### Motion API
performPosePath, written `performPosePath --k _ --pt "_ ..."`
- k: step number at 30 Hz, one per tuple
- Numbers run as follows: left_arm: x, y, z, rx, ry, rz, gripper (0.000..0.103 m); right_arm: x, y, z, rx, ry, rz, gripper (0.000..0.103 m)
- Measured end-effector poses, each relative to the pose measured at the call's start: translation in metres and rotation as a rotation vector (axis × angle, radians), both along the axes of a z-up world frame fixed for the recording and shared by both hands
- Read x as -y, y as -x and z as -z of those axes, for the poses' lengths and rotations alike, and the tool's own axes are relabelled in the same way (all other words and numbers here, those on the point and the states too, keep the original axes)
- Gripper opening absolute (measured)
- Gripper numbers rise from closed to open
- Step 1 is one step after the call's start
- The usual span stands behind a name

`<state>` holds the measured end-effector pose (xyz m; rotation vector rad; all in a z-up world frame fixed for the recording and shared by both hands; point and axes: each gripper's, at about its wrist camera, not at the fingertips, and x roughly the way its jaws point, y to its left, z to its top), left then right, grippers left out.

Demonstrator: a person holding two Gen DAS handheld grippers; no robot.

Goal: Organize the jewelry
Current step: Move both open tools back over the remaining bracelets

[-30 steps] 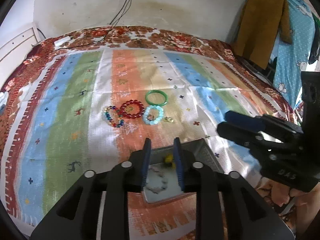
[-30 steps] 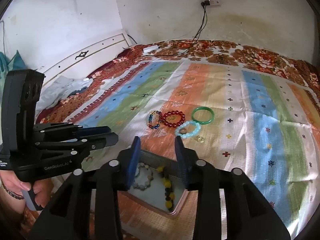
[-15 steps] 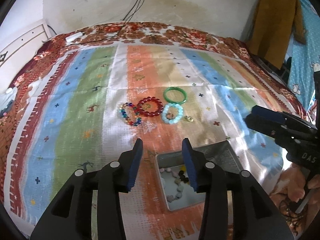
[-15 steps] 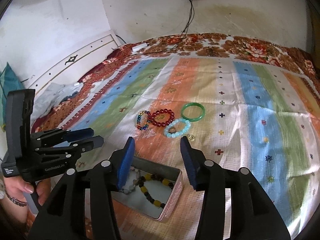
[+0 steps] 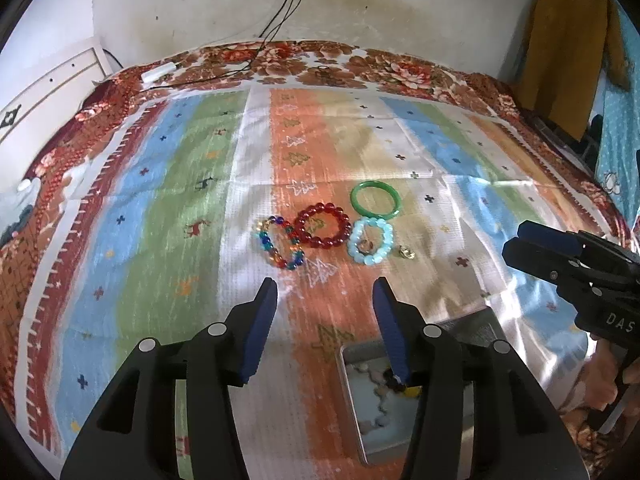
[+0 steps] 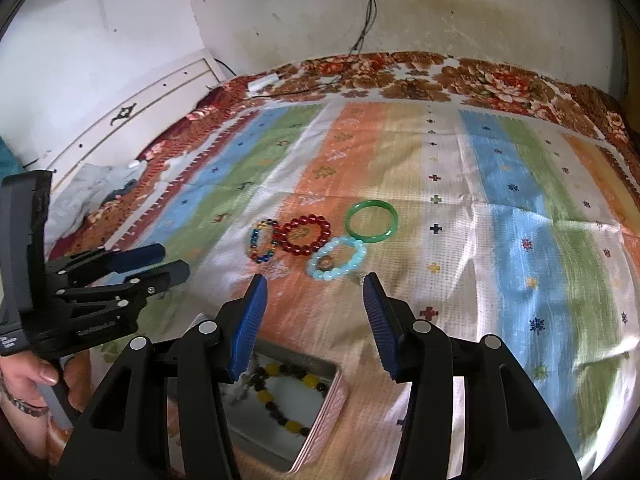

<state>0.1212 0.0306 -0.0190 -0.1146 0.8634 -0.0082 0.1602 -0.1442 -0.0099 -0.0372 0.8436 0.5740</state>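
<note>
Four bracelets lie close together on the striped cloth: a green bangle (image 5: 354, 200) (image 6: 349, 222), a red bead bracelet (image 5: 301, 227) (image 6: 304, 251), a light blue bead bracelet (image 5: 368, 259) (image 6: 320, 275) and a multicoloured one (image 5: 264, 244) (image 6: 254, 246). A small gold ring (image 5: 405, 252) rests beside the light blue one. An open tin (image 5: 352, 400) (image 6: 324, 412) nearer me holds a yellow-and-black bead bracelet (image 6: 288, 400) and pale beads. My left gripper (image 5: 325, 282) hangs just short of the bracelets, its jaws opening with nothing between them. My right gripper (image 6: 315, 277) is open and empty above the tin's far edge.
The striped cloth covers a bed with a floral blanket (image 5: 320, 64) at the far side. A white charger and cables (image 5: 160, 72) lie near the wall. Clothes (image 5: 568, 40) hang at the right, and a white headboard (image 6: 132, 112) stands at the left. A hand (image 6: 28, 376) holds the left gripper's handle.
Both grippers have moved forward past the tin toward the bracelets, and both pairs of jaws have spread wider. The bracelets on the cloth have not moved.
</note>
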Motion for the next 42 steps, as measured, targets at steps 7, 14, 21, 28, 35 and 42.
performPosePath --k 7,14,21,28,35,42 --pt "-0.006 -0.018 0.007 -0.028 -0.023 -0.013 0.05 0.001 -0.023 0.009 -0.049 0.004 0.021 0.05" --pt "-0.014 -0.045 0.016 -0.067 -0.045 -0.025 0.051 -0.003 -0.044 0.017 -0.077 0.028 0.026 0.05" --pt "-0.026 -0.061 0.025 -0.11 -0.006 -0.043 0.052 -0.006 -0.063 0.027 -0.131 0.025 0.024 0.05" --pt "-0.029 -0.072 0.031 -0.133 -0.01 -0.047 0.052 -0.013 -0.077 0.037 -0.164 0.045 0.017 0.05" --pt "-0.03 -0.084 0.035 -0.15 -0.029 -0.045 0.052 -0.017 -0.091 0.049 -0.187 0.075 0.021 0.05" --pt "-0.034 -0.095 0.043 -0.176 -0.04 -0.05 0.053 -0.021 -0.101 0.061 -0.221 0.096 0.015 0.05"
